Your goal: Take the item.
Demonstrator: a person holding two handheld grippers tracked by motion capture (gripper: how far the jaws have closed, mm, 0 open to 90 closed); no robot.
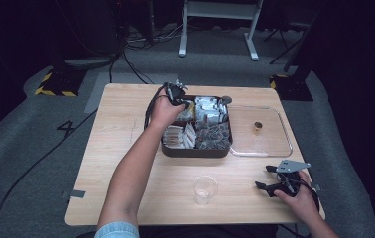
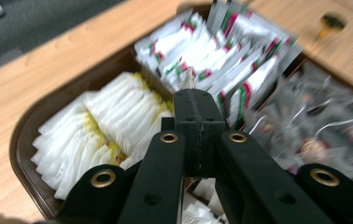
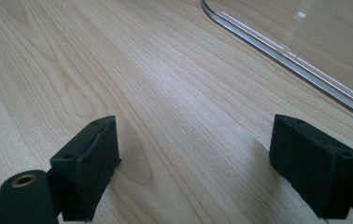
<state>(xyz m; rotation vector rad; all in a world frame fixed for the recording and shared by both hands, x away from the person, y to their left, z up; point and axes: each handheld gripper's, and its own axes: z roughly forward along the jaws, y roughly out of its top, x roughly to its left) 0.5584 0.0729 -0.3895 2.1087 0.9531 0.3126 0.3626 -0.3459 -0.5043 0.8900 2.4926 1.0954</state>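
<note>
The left gripper (image 2: pixel 198 100) hangs over the dark tray (image 1: pixel 195 150), its jaws pressed together on what seems, through the blur, to be one thin sachet (image 2: pixel 187 80) sticking out just beyond the tips. Below it the tray shows four groups of packets; the white-and-yellow ones (image 2: pixel 101 126) lie to its left. The right gripper (image 3: pixel 195 175) rests low over the table (image 3: pixel 132 74), jaws wide apart with nothing between them. One clear cup (image 1: pixel 205 190) stands left of it, and one clear lid (image 1: pixel 261 132) lies beyond it.
</note>
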